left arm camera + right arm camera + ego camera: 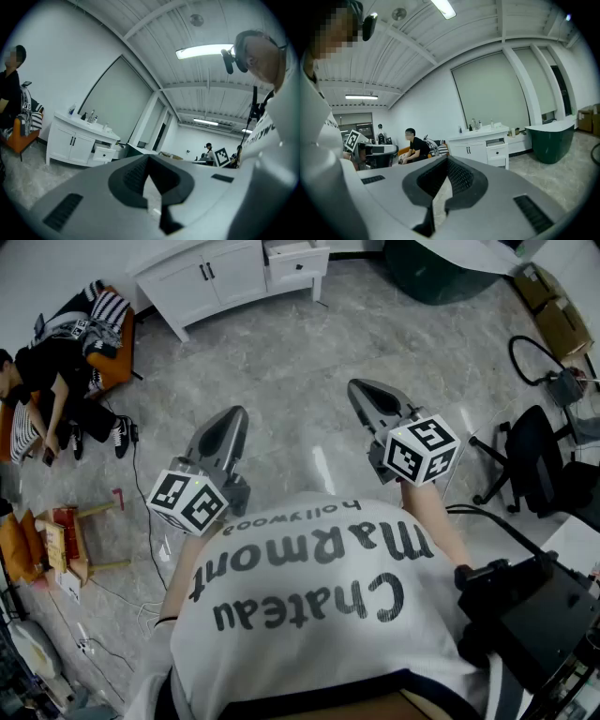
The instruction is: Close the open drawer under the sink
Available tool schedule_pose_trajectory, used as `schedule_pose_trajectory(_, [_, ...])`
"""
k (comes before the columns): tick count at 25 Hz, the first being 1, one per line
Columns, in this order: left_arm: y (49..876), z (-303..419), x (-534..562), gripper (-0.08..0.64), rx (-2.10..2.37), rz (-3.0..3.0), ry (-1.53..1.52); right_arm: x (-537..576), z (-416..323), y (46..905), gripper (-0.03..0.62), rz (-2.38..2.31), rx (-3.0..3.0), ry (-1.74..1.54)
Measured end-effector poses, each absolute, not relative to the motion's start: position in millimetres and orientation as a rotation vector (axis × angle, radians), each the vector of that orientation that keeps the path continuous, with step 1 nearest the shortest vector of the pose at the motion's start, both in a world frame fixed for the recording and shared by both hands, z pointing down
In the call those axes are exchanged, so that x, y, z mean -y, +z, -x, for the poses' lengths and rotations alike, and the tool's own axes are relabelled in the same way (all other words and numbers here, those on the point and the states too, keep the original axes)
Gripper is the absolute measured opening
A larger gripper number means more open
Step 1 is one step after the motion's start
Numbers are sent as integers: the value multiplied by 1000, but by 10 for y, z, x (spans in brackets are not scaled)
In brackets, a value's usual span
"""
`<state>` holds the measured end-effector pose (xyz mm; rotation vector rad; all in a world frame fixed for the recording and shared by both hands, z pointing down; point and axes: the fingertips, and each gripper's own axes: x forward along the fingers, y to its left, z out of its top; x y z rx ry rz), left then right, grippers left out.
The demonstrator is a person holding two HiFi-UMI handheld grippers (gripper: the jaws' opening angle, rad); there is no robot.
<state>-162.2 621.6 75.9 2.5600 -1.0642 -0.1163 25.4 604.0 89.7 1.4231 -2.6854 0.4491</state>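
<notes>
The white sink cabinet stands far off at the top of the head view, with one drawer pulled out at its right end. Both gripper views show the same cabinet and its open drawer across the floor. My left gripper is held level in front of my chest, shut and empty. My right gripper points slightly down, also shut on nothing. Both are far from the drawer.
A person sits on an orange seat at the left. A dark green tub stands right of the cabinet. A black office chair and cardboard boxes are at the right, a small wooden stool and cables at the left.
</notes>
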Motion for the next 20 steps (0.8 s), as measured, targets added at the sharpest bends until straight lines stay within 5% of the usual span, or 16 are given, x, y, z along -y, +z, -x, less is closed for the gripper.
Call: schedule_pose_trajectory(20, [800, 1462, -5813, 8, 1174, -2598, -190, -5622, -605, 1089, 12, -1357, 2759, 446])
